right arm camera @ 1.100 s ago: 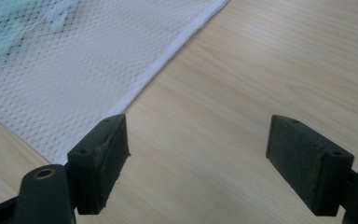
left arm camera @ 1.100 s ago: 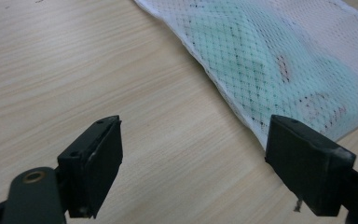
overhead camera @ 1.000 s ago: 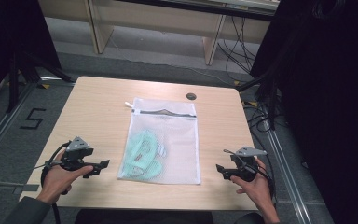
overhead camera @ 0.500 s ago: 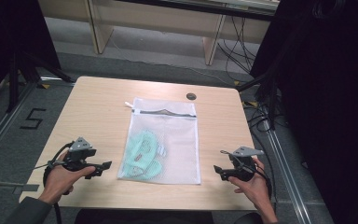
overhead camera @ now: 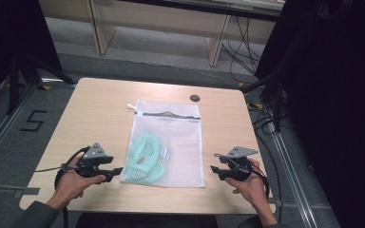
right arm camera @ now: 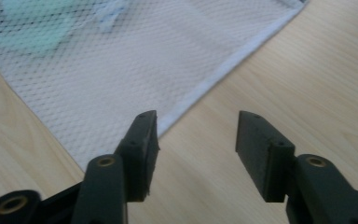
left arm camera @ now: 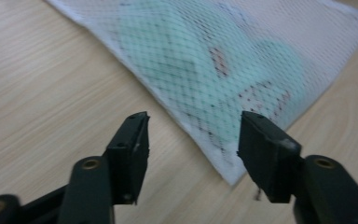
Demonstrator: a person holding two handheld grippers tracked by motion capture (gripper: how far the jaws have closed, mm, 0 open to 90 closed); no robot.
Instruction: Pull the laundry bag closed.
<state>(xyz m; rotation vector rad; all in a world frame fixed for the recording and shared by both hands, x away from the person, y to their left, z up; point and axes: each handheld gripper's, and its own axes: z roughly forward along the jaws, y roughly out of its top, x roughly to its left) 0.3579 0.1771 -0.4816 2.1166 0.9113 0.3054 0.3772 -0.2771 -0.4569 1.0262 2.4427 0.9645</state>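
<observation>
A white mesh laundry bag [overhead camera: 171, 142] lies flat in the middle of the wooden table [overhead camera: 100, 109], with a mint-green garment [overhead camera: 145, 159] inside its near left part. My left gripper [overhead camera: 116, 170] rests open just left of the bag's near left corner. In the left gripper view its jaws frame that corner of the bag [left arm camera: 242, 60] and the green garment [left arm camera: 186, 51] behind the mesh. My right gripper [overhead camera: 214, 168] is open just right of the bag's near right corner, and the right gripper view shows the bag's edge [right arm camera: 121, 79] before its jaws.
A small dark round object [overhead camera: 195, 98] sits on the table beyond the bag's far right corner. A zipper strip runs along the bag's far edge [overhead camera: 164, 113]. Cables and table legs stand on the floor beyond the table.
Both grippers have slid slightly inward and toward the bag's near corners. The bag has not moved.
</observation>
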